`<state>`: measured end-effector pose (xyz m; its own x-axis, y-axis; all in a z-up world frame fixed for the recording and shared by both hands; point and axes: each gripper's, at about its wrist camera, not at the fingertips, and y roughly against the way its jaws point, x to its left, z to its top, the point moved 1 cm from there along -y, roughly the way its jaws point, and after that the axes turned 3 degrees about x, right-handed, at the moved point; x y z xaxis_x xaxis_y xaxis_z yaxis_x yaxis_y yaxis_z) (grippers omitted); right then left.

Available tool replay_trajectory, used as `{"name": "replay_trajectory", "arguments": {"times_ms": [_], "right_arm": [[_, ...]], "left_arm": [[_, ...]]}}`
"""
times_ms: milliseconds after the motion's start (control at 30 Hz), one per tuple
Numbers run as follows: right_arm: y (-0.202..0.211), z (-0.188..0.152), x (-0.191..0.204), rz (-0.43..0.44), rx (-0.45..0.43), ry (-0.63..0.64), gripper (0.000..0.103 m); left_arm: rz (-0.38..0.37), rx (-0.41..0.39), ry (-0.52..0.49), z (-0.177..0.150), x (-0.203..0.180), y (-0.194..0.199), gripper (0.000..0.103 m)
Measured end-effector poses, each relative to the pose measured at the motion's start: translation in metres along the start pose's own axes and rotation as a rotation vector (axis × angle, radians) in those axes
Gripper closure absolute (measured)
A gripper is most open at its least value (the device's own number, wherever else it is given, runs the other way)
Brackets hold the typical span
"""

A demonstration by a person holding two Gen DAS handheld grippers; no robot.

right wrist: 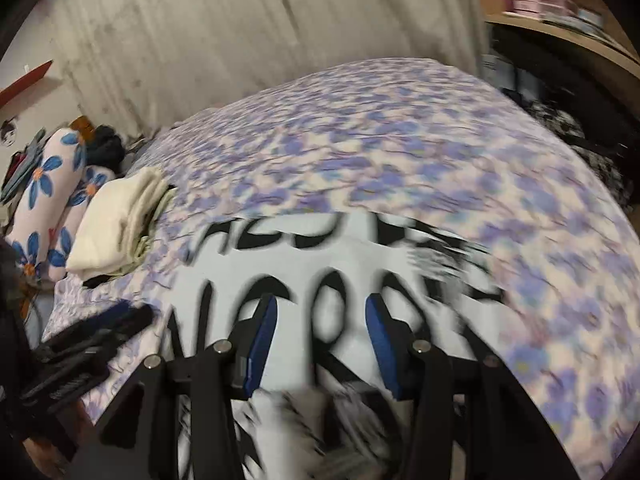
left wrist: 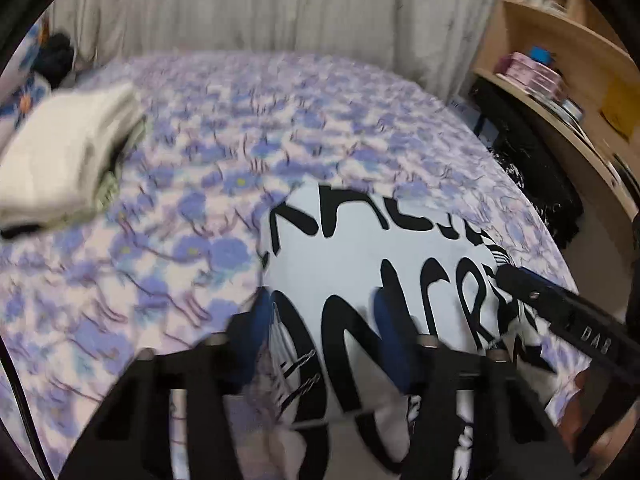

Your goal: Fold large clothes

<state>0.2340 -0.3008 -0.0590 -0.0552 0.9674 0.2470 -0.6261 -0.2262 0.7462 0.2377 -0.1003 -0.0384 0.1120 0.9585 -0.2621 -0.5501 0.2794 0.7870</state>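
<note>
Garment under inspection: a white T-shirt [left wrist: 360,248] with large black lettering, lying on a bed [left wrist: 280,112] covered by a purple floral sheet. It sits toward the near edge of the bed in both wrist views, with bare sheet beyond it and to either side. Both views are motion-blurred.

Left claw [left wrist: 324,320]: jaws partly open, blue pads [left wrist: 260,320] standing apart over the near left part of the shirt. In the left wrist view, bunched white and black fabric lies low between the fingers, close to the camera. Whether the pads press on it cannot be told through the blur.

Right claw [right wrist: 322,324]: jaws partly open, blue pads clear of one another, poised over the printed lettering. Rumpled fabric shows between the finger bases in the right wrist view; no grip on it can be confirmed.

Each claw appears in the other's view: the right as a black bar at the right edge of the left view, the left as black fingers at the lower left of the right view.

Other items: a folded cream cloth stack [right wrist: 120,220] rests on the bed well to the left of the shirt. Blue-flowered pillows [right wrist: 48,200] lie beyond it. A wooden shelf unit [left wrist: 568,52] stands to the right of the bed, a pale curtain [left wrist: 260,4] behind.
</note>
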Motion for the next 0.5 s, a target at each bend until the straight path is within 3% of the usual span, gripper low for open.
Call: {"name": "replay_trajectory", "arguments": {"times_ms": [100, 233, 300, 333, 367, 400, 500], "right_arm": [[-0.031, 0.006, -0.005, -0.025, 0.043, 0.006, 0.057], [-0.053, -0.002, -0.052, -0.219, 0.082, 0.011, 0.063], [-0.049, -0.008, -0.083, -0.257, 0.100, -0.063, 0.064], [-0.044, -0.010, -0.098, -0.208, 0.104, -0.108, 0.074], [-0.039, -0.012, -0.106, -0.202, 0.107, -0.123, 0.087], [-0.036, -0.012, -0.110, -0.217, 0.107, -0.118, 0.094], [-0.033, -0.017, -0.114, -0.319, 0.119, -0.076, 0.091]], "left_arm": [[-0.004, 0.029, 0.041, 0.001, -0.001, -0.024, 0.065], [0.043, -0.014, -0.025, -0.002, -0.008, -0.036, 0.060], [0.036, -0.011, -0.024, -0.003, -0.007, -0.039, 0.055], [0.033, -0.012, -0.017, -0.003, -0.006, -0.040, 0.051], [0.033, -0.009, -0.009, -0.003, -0.005, -0.041, 0.049], [0.034, -0.006, -0.002, -0.003, -0.003, -0.042, 0.048], [0.029, 0.000, 0.020, -0.003, 0.002, -0.044, 0.044]]}}
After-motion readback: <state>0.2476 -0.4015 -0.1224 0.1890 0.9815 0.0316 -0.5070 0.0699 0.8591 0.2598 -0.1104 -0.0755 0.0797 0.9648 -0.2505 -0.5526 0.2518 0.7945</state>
